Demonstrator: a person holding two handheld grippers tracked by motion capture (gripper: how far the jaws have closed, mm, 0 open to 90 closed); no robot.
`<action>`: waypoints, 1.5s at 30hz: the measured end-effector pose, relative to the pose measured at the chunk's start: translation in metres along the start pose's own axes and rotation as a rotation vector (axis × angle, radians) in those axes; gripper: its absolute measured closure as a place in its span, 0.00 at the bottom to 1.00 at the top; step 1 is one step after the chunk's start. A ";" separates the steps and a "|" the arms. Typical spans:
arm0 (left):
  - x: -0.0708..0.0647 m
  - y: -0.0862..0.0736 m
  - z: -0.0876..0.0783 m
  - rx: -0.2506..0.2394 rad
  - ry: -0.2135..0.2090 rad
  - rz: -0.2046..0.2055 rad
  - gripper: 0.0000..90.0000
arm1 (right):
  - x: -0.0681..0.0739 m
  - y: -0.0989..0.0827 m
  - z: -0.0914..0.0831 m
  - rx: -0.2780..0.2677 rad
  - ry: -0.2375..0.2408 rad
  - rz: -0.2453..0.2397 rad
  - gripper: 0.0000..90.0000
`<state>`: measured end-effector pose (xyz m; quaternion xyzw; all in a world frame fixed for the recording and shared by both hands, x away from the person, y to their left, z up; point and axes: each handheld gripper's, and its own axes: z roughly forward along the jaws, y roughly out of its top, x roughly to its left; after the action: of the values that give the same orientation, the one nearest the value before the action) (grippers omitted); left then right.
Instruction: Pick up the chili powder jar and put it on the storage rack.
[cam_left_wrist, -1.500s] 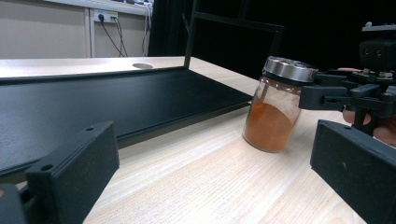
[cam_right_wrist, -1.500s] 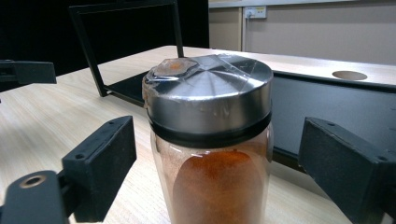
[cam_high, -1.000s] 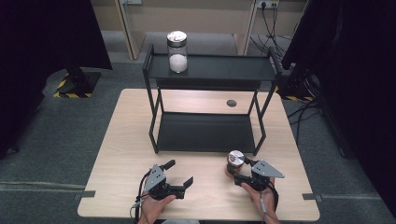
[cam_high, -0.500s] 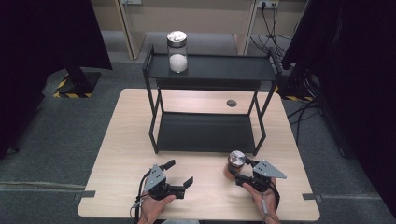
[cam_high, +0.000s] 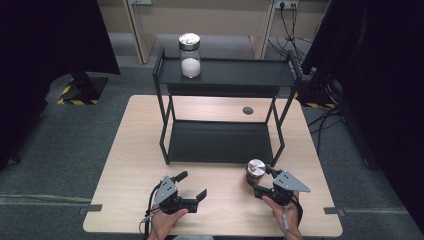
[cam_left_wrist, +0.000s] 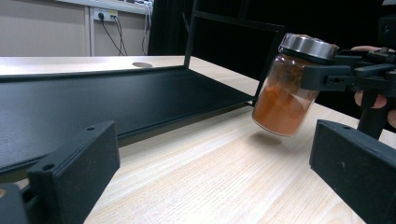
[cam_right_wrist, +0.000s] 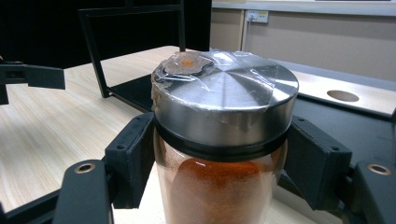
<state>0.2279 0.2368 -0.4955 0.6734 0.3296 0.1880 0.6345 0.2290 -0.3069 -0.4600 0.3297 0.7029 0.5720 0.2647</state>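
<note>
one glass jar of orange powder with a steel lid (cam_high: 255, 172) at lower right, pinched under the lid by the right gripper (cam_high: 260, 182), lifted off the wooden table (cam_high: 135, 150), likely bound for the black metal shelf rack (cam_high: 220, 142); left gripper (cam_high: 192, 186) spread, idle.

A light wooden table (cam_high: 135, 150) stood on grey carpet (cam_high: 60, 135), with black curtains (cam_high: 45, 40) at both sides, a beige wall (cam_high: 225, 20) with sockets (cam_high: 283, 4) behind, and yellow-black striped stand bases (cam_high: 70, 92).
</note>
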 end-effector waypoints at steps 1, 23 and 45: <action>0.000 0.000 0.000 0.000 0.000 0.000 0.01 | 0.000 0.000 0.000 0.000 0.000 0.000 0.34; -0.001 0.000 0.000 -0.001 -0.002 0.006 0.01 | -0.009 0.045 -0.005 -0.017 0.027 -0.030 0.34; -0.001 0.000 0.000 0.003 -0.005 0.006 0.01 | -0.015 0.127 0.012 -0.051 0.182 -0.069 0.34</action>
<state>0.2277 0.2363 -0.4952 0.6756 0.3264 0.1879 0.6339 0.2675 -0.2945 -0.3380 0.2451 0.7201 0.6078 0.2279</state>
